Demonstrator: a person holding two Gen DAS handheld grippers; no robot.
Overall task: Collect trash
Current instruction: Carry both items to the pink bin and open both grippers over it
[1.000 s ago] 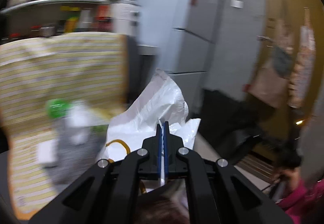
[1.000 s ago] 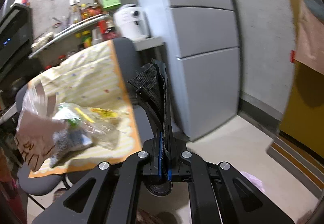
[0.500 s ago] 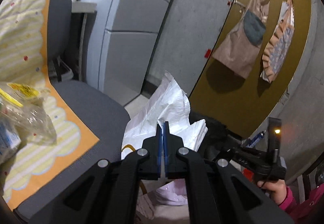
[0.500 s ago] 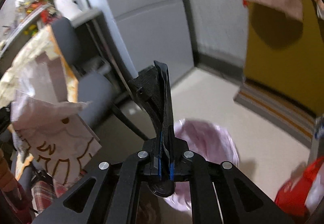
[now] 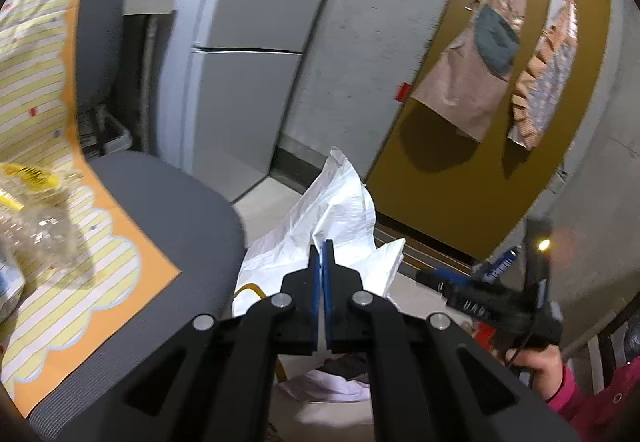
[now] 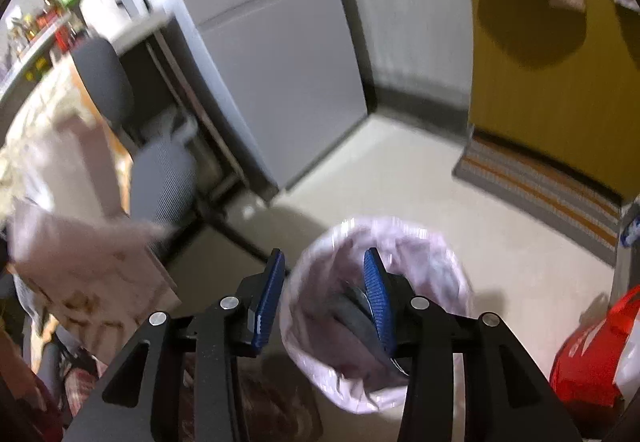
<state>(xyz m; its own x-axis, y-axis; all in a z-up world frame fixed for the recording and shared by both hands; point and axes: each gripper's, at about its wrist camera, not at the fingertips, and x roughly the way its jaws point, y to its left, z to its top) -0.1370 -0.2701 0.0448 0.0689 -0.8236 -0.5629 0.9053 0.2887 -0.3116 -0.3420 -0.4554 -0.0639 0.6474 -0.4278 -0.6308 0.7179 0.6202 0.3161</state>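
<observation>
My left gripper (image 5: 322,242) is shut on a white plastic bag (image 5: 332,210) and holds it up beside a grey office chair (image 5: 168,210). My right gripper (image 6: 324,274) is open and hangs over a trash bin lined with a pale pink bag (image 6: 420,242). A dark flat object (image 6: 352,314) lies inside the bin, just below the right finger. A crumpled clear plastic bottle (image 5: 44,226) lies on the striped yellow cloth (image 5: 72,274) on the chair seat. The right gripper also shows in the left wrist view (image 5: 480,298).
A grey refrigerator (image 6: 280,54) stands behind the chair. A yellow door (image 5: 480,122) with hanging aprons is at the right, with a striped mat (image 6: 540,182) below it. A red bag (image 6: 592,358) sits right of the bin. A paper bag (image 6: 88,274) hangs at the left.
My right gripper has opened and let go of the black item, which now lies in the bin. Both views have swung from the chair toward the floor and door.
</observation>
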